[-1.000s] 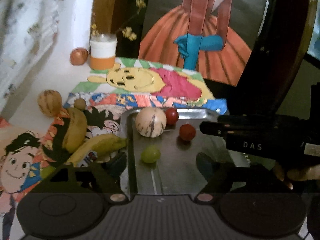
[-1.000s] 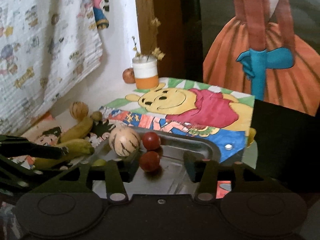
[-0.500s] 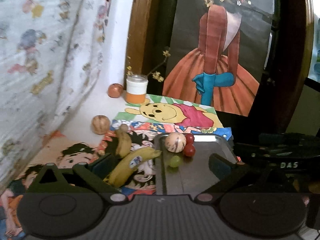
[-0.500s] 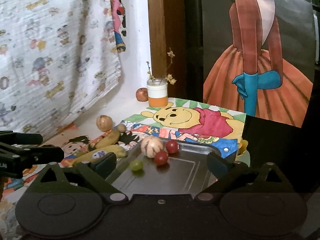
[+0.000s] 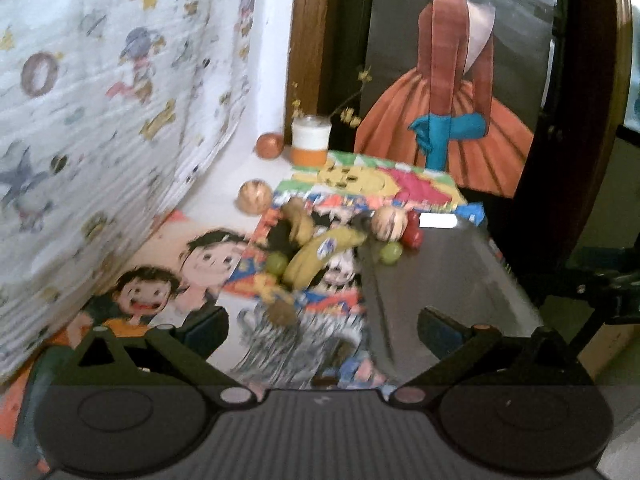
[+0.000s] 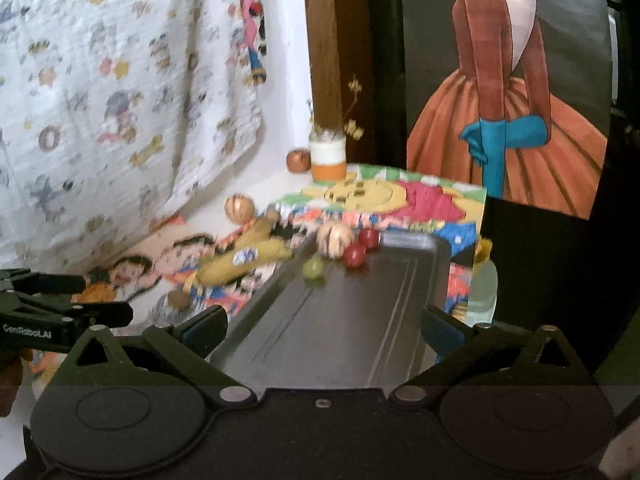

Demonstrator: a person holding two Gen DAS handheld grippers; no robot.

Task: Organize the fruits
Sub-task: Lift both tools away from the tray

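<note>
A metal tray (image 6: pixel 360 320) holds a striped pale fruit (image 6: pixel 335 233), two red fruits (image 6: pixel 354 255) and a green grape (image 6: pixel 313 269) at its far end. Two bananas (image 6: pixel 240 262) lie left of the tray on the cartoon mat, with a green fruit (image 5: pixel 276 263) and a small brown fruit (image 6: pixel 178 299) near them. A round tan fruit (image 6: pixel 239 208) and a reddish fruit (image 6: pixel 299 160) sit farther back. My left gripper (image 5: pixel 322 326) is open and empty, above the mat near the tray's left edge. My right gripper (image 6: pixel 324 326) is open and empty above the tray's near end.
A white and orange jar (image 6: pixel 328 155) with dried flowers stands at the back by a wooden post. A patterned cloth (image 6: pixel 120 100) hangs along the left. A painting of a woman in an orange dress (image 6: pixel 504 120) stands behind. The table drops off to the right of the tray.
Both grippers have pulled back and up from the tray, so the fruits look smaller and farther. The left gripper has also shifted left over the mat. Both stay open.
</note>
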